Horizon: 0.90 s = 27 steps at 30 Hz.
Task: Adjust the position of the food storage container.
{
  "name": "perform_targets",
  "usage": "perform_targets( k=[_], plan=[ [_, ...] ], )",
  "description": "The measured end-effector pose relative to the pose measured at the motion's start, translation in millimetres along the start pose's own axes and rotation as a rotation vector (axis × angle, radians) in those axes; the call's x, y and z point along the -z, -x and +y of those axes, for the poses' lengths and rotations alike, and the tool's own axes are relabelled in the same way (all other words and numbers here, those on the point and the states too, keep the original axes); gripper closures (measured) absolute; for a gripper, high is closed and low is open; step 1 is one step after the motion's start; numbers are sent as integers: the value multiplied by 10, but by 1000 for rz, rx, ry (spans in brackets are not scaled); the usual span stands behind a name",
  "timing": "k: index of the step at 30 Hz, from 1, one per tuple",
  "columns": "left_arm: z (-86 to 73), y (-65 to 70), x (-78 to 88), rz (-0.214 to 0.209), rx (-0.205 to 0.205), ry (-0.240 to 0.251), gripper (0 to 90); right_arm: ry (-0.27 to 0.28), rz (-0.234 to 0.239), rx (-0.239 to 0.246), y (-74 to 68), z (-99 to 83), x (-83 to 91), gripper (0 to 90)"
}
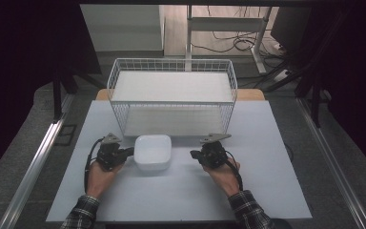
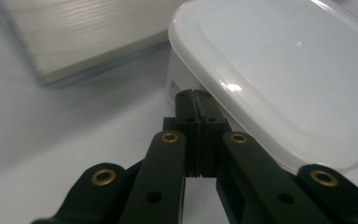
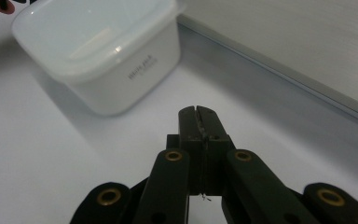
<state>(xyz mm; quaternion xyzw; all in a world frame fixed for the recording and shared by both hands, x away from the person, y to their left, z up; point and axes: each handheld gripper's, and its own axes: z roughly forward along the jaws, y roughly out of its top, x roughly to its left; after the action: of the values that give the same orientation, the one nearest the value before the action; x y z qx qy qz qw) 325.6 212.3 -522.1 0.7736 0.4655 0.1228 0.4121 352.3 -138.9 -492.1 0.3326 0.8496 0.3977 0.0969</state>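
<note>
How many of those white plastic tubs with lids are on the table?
1. The white lidded tub sits on the table just in front of the wire basket, between the left gripper and the right gripper. None appears hidden.

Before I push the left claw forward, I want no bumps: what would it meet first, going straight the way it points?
Most likely the white lidded container: the left claw, jaws shut, points at its side wall just under the lid's rim. The remaining gap, if any, is hard to judge.
</note>
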Motion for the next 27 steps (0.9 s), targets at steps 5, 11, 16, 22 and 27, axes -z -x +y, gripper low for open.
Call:
perform_targets(
  k=[5, 11, 16, 22, 27],
  plan=[
    [74, 156, -129, -39, -25, -2, 899, -4, -11, 3, 7, 34, -96, 891],
    [136, 297, -296, -79, -28, 1, 900, -4, -37, -4, 73, 64, -223, 891],
    [148, 342, -329, -83, -30, -1, 900, -15, -51, -24, 117, 38, -224, 892],
    [139, 492, -296, -85, -64, -29, 900, -31, -77, -27, 73, -20, -125, 892],
    [101, 577, -231, -107, -76, -39, 900, -39, -65, -44, 14, -92, -17, 892]
  ],
)
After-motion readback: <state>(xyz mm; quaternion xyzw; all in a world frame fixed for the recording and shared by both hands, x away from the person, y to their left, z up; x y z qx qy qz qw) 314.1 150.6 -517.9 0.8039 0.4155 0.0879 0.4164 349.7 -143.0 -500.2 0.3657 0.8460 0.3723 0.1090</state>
